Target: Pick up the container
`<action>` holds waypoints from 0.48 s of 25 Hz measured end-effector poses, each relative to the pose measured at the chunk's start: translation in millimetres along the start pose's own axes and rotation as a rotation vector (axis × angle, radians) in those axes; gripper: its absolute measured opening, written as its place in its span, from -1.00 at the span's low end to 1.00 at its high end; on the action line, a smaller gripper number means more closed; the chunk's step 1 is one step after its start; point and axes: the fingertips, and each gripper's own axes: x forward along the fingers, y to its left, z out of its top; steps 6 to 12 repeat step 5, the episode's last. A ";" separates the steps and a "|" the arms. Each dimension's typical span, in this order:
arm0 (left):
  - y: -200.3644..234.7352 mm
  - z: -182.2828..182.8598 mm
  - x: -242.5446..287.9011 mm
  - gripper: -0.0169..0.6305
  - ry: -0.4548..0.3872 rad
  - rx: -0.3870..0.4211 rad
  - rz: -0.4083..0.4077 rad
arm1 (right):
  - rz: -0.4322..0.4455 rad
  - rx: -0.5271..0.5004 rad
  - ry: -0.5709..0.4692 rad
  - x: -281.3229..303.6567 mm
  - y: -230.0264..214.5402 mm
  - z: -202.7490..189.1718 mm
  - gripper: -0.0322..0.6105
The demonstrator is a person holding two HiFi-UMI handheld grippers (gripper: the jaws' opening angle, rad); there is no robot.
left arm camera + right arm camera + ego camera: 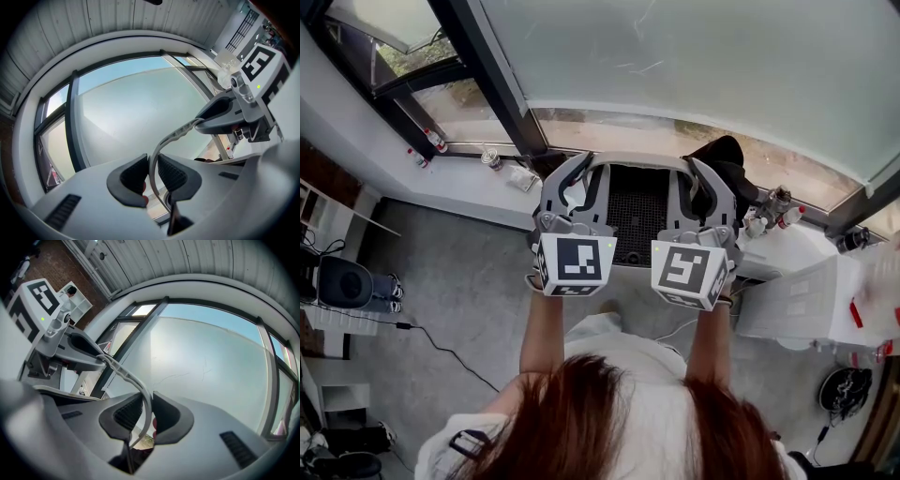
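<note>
The container [637, 161] is a grey-rimmed basket with black mesh walls, held up in front of the window between both grippers. My left gripper [579, 183] is shut on the left side of its rim and my right gripper [698, 187] on the right side. In the left gripper view the thin grey rim [174, 137] runs between the ribbed pads of the left gripper [151, 174], which press on it. The right gripper view shows the same rim [125, 375] pinched by the right gripper [146, 416]. The basket's underside is hidden.
A large frosted window pane [694, 66] with black frames [487, 70] fills the far side. Small bottles [431, 141] stand on the sill at left. A white table [806, 300] with bottles [773, 211] is at right. A cable [422, 337] lies on the grey floor below.
</note>
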 end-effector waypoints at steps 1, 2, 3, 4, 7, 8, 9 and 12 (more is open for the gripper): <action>1.6 -0.9 1.2 -0.70 0.000 0.000 -0.002 | 0.000 -0.001 0.000 2.0 0.8 0.7 -0.66; 3.7 -2.1 2.8 -0.70 0.000 0.000 -0.003 | -0.001 -0.001 0.001 4.5 1.8 1.4 -0.66; 6.0 -3.5 4.5 -0.70 0.000 0.000 -0.005 | -0.001 -0.001 0.002 7.3 3.0 2.0 -0.66; 8.5 -5.0 6.2 -0.70 -0.001 0.000 -0.006 | -0.002 0.000 0.004 10.2 4.4 2.5 -0.66; 10.9 -6.5 8.0 -0.70 -0.001 0.000 -0.007 | -0.002 0.001 0.005 13.1 5.8 3.0 -0.66; 10.9 -6.5 8.0 -0.70 -0.001 0.000 -0.007 | -0.002 0.001 0.005 13.1 5.8 3.0 -0.66; 10.9 -6.5 8.0 -0.70 -0.001 0.000 -0.007 | -0.002 0.001 0.005 13.1 5.8 3.0 -0.66; 10.9 -6.5 8.0 -0.70 -0.001 0.000 -0.007 | -0.002 0.001 0.005 13.1 5.8 3.0 -0.66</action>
